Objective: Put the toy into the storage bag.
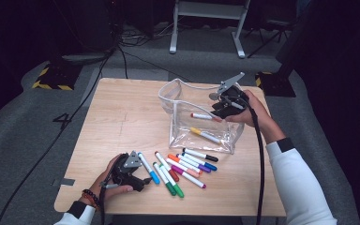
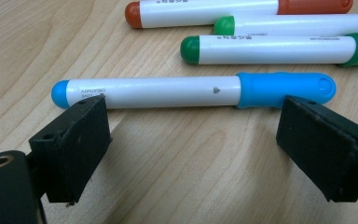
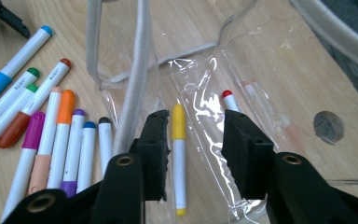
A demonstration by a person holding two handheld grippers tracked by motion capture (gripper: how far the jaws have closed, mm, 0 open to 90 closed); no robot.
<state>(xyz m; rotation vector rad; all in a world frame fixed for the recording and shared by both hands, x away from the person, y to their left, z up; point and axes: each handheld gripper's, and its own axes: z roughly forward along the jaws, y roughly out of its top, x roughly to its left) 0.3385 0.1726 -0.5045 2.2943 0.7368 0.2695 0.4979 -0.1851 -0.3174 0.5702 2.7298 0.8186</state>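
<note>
Your left tongs (image 2: pixel 193 140) stand released and low on the counter (image 1: pixel 122 117), with the blue marker (image 2: pixel 193 91) just beyond their tips at twelve o'clock, its long axis running three to nine across the gap, so this hand is the nearer one. Your right tongs (image 3: pixel 191 140) hang released inside the mouth of the clear pouch (image 1: pixel 178 101), grasping nothing, a yellow marker (image 3: pixel 179 154) and a red marker (image 3: pixel 230 101) below. I count two markers in the pouch and about nine loose markers at its six o'clock.
</note>
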